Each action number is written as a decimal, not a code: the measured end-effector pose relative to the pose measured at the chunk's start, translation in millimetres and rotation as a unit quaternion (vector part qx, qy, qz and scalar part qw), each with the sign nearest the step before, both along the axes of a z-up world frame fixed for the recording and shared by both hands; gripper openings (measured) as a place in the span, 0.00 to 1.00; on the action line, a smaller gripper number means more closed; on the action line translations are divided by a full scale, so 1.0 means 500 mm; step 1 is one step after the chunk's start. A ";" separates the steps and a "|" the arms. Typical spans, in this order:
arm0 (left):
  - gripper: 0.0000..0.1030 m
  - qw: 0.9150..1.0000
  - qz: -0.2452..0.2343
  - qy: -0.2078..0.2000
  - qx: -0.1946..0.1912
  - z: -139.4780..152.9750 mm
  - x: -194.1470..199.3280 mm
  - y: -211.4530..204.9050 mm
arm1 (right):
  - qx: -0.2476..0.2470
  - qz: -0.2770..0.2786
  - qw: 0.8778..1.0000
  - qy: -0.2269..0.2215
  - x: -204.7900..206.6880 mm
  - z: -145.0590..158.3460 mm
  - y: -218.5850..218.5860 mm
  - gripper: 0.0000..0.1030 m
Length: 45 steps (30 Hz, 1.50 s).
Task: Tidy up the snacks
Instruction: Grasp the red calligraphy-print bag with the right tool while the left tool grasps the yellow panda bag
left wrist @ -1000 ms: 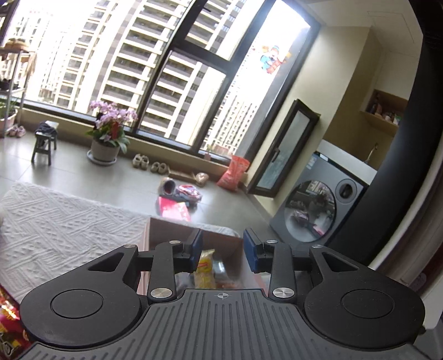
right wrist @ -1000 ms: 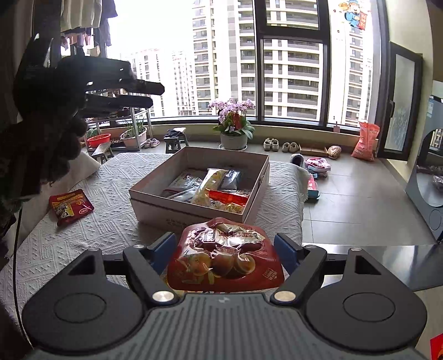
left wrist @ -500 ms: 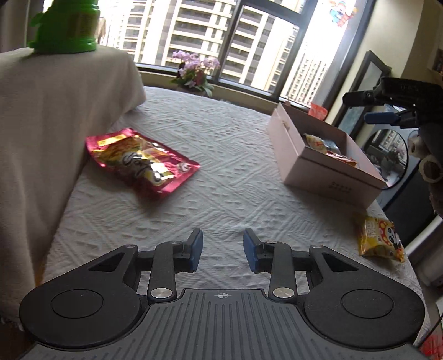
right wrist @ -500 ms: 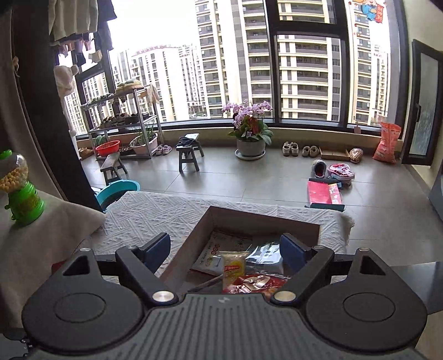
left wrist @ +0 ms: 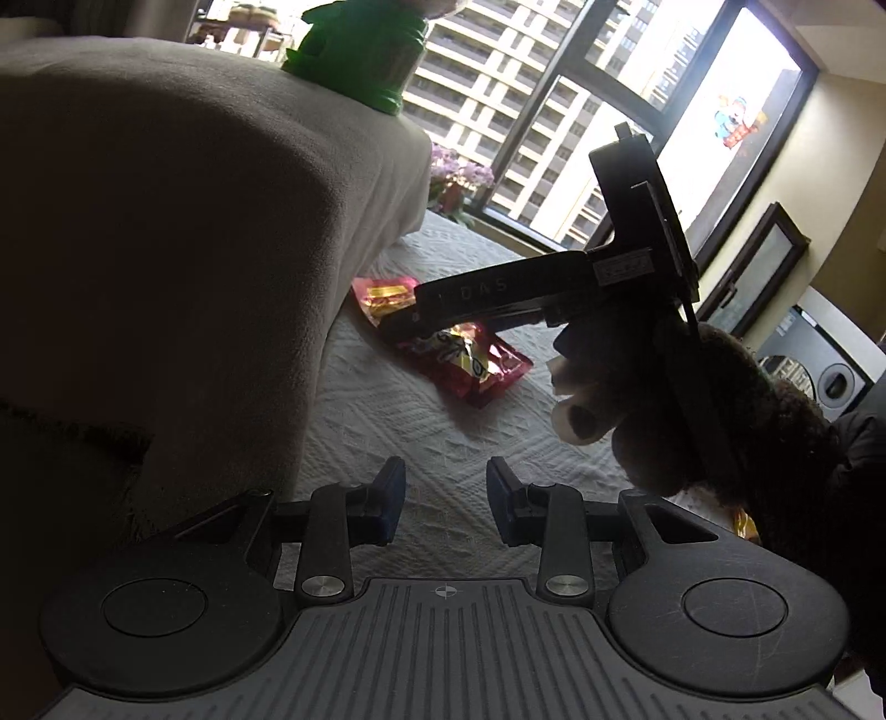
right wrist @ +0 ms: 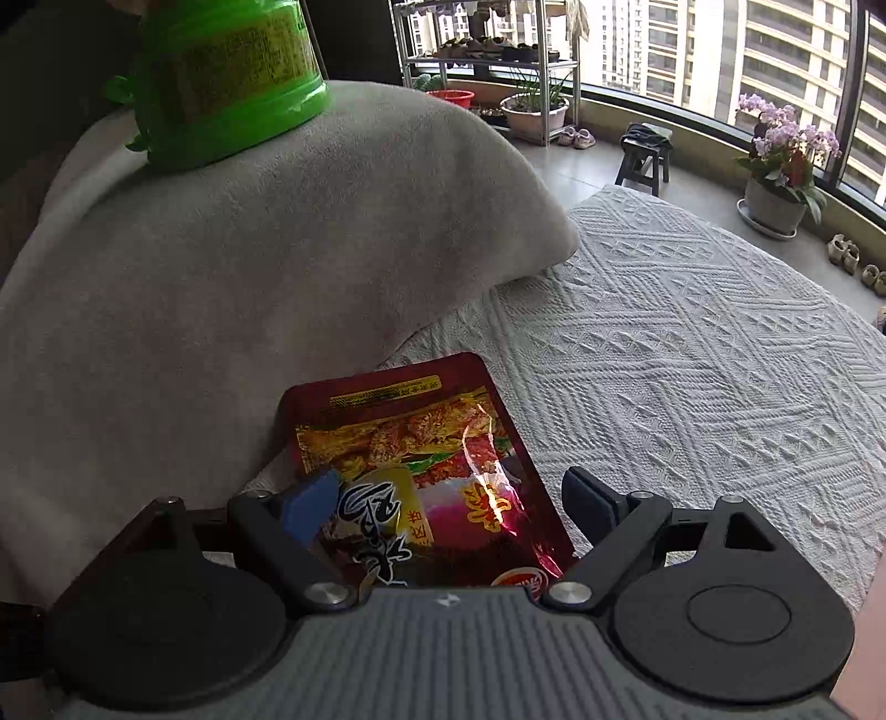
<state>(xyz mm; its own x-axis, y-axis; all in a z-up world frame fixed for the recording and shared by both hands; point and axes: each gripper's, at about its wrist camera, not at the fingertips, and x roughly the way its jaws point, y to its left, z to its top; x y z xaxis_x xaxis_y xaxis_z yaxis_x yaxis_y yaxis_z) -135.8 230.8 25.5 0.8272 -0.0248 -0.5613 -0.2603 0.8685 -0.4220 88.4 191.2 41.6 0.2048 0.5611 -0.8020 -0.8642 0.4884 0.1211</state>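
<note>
Fingers of the left gripper stand moderately apart in the left wrist view, blue pads facing each other with nothing between them, poised over the white textured bedspread. Beyond them a red snack bag lies flat on the bedspread, close against the grey blanket-covered mound that fills the left of the view. The right gripper reaches in from the right side of this picture, its black body slanting down so that its tip sits over the near end of the red bag; the gloved hand holding it shows dark below the window light. A green container stands on top of the mound, and a pot of pink orchids sits by the window. In the right wrist view, the right gripper has its fingers spread wide, one on either side of the red snack bag, which lies between them with its far end pointing toward the mound. The left pad overlaps the bag's left edge, while the right finger stands just clear of the bag's other edge, so nothing is clamped. The green container rests on the mound's crest, the bedspread stretches away to the right, and the orchids stand on the floor beside the window.
</note>
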 end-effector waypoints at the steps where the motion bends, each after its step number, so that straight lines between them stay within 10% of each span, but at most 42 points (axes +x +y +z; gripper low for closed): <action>1: 0.36 1.000 0.002 -0.003 -0.003 0.001 -0.001 0.004 | -0.006 0.010 1.000 -0.006 -0.009 -0.003 0.006 0.99; 10: 0.36 1.000 -0.011 -0.006 -0.008 0.013 0.018 -0.030 | -0.034 0.017 0.999 -0.038 -0.109 0.033 -0.131 0.68; 19: 0.36 0.994 -0.105 0.012 0.007 0.028 0.090 -0.171 | -0.061 0.008 0.998 -0.022 -0.178 0.051 -0.423 0.81; 24: 0.36 0.983 -0.181 0.016 0.025 0.043 0.129 -0.279 | -0.018 -0.084 0.996 -0.031 -0.177 0.075 -0.605 0.82; 31: 0.36 0.964 -0.265 0.037 0.006 0.041 0.191 -0.406 | 0.076 -0.318 0.944 -0.045 -0.071 0.067 -0.829 0.82; 34: 0.36 0.961 -0.273 0.043 0.029 0.046 0.202 -0.441 | 0.046 -0.362 0.930 -0.047 -0.028 0.023 -0.849 0.57; 42: 0.36 0.981 -0.180 0.063 0.037 0.054 0.208 -0.376 | 0.134 -0.231 0.963 0.026 -0.144 0.009 -0.769 0.59; 45: 0.36 0.987 -0.144 0.064 0.035 0.061 0.185 -0.336 | 0.134 -0.157 0.978 0.014 -0.197 0.017 -0.708 0.81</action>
